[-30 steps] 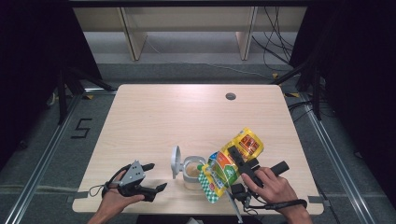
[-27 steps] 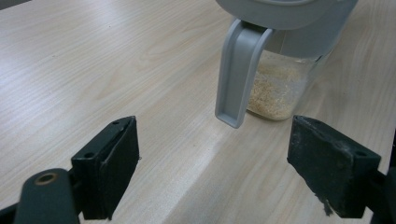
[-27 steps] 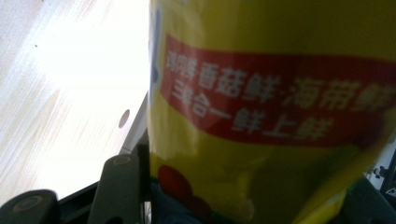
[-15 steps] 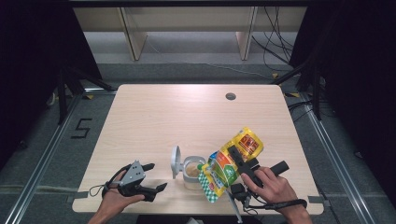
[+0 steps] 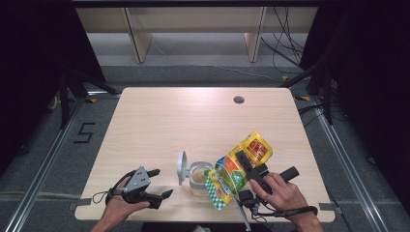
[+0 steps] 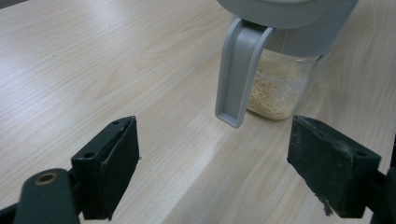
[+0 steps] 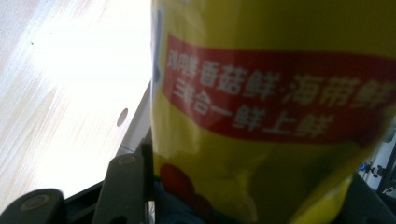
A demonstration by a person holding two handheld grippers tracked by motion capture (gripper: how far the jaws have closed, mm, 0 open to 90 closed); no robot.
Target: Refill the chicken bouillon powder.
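My right gripper (image 5: pixel 244 162) is shut on a yellow and green snack bag (image 5: pixel 227 176), which is tilted with its lower end over a clear jar (image 5: pixel 198 178). The jar's grey lid (image 5: pixel 182 166) stands flipped up on its left side. In the right gripper view the bag (image 7: pixel 275 93) sits close between the jaws, one finger (image 7: pixel 123 186) pressed to its left edge. My left gripper (image 5: pixel 160 182) rests open near the table's front edge, left of the jar. Its view shows the jar (image 6: pixel 280 88) holding pale grains, with the grey lid tab (image 6: pixel 238 74) hanging ahead of the open gripper (image 6: pixel 215 172).
The wooden table (image 5: pixel 193 121) has a small round cable hole (image 5: pixel 238 100) at the far right. Wooden shelving legs (image 5: pixel 138 38) stand behind the table, and cables (image 5: pixel 285 53) lie on the floor at the back right.
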